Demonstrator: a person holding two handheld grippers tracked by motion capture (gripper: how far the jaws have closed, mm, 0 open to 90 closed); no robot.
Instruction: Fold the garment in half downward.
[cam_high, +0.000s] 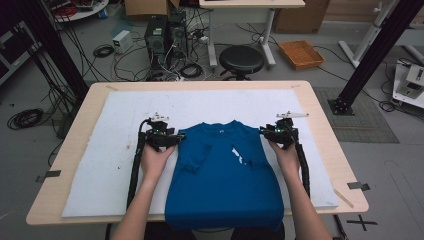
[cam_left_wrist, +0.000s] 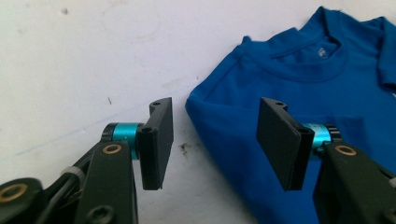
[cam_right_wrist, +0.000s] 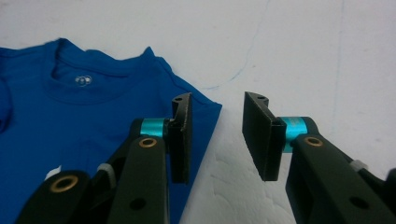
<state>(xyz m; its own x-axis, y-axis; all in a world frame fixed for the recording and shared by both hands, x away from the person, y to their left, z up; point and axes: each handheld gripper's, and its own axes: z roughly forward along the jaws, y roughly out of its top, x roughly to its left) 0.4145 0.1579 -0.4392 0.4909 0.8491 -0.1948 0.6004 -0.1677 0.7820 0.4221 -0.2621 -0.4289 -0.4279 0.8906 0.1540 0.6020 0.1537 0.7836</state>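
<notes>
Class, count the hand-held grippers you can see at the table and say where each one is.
2. The left gripper is at the blue T-shirt's left shoulder corner; the right gripper is at its right shoulder corner.

1. You work in a robotics or data-collection lab, not a home: bare grey floor (cam_high: 380, 165) surrounds a light wooden table (cam_high: 325, 150) topped with a white foam sheet (cam_high: 115, 150).
2. Behind your table, two computer towers (cam_high: 165, 35) stand on the floor amid loose cables (cam_high: 102, 50).
3. Black metal frame struts (cam_high: 372, 50) rise at both sides.
4. A black round stool (cam_high: 241, 59), cardboard boxes (cam_high: 147, 7) and an orange tray (cam_high: 301, 54) sit farther back.
5. Black tape marks (cam_high: 361, 221) lie on the floor.
</notes>
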